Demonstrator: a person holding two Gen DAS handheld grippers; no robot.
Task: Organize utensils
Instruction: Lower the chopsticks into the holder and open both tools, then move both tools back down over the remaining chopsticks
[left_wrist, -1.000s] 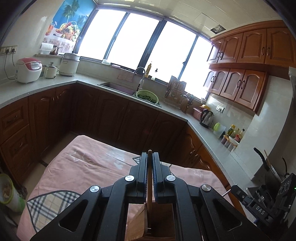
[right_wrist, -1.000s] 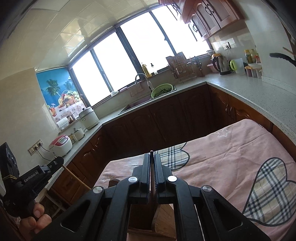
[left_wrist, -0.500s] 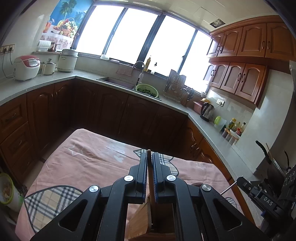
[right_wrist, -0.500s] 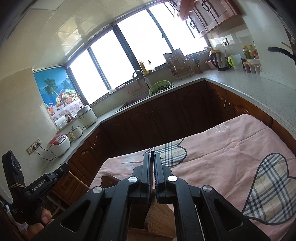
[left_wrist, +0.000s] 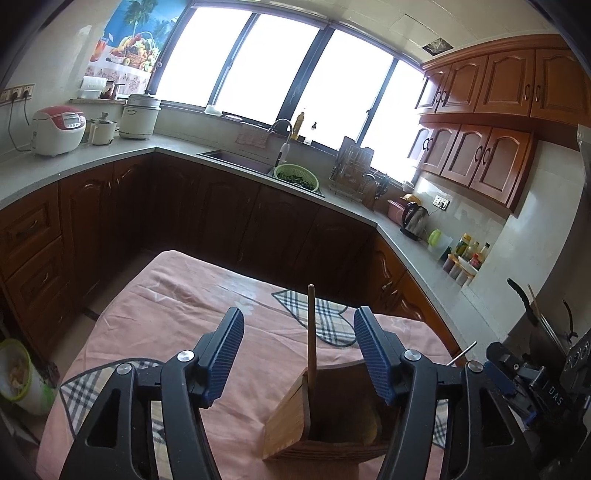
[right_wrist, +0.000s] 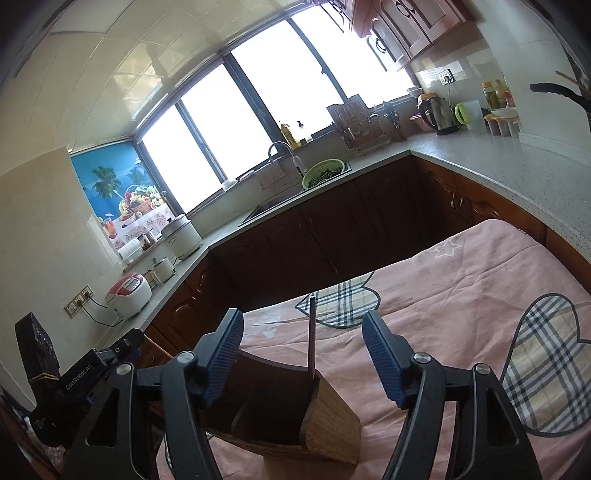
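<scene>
A wooden utensil holder (left_wrist: 325, 417) stands on the pink tablecloth (left_wrist: 177, 317), right below both grippers. A thin wooden stick (left_wrist: 311, 332) stands upright in it, free of both grippers. My left gripper (left_wrist: 298, 350) is open, its fingers on either side of the stick. In the right wrist view my right gripper (right_wrist: 303, 350) is open too, above the holder (right_wrist: 295, 413), with a thin dark stick (right_wrist: 311, 339) standing between its fingers. I cannot tell if it is the same stick.
Kitchen counters wrap around the table, with a sink and green colander (left_wrist: 296, 177), a kettle (left_wrist: 413, 219) and rice cookers (left_wrist: 57, 129). The other gripper shows at the right edge (left_wrist: 532, 384) and at the left edge (right_wrist: 74, 373).
Both grippers were shut on a wooden stick over the holder; both have opened and let go. The stick now stands in the holder.
</scene>
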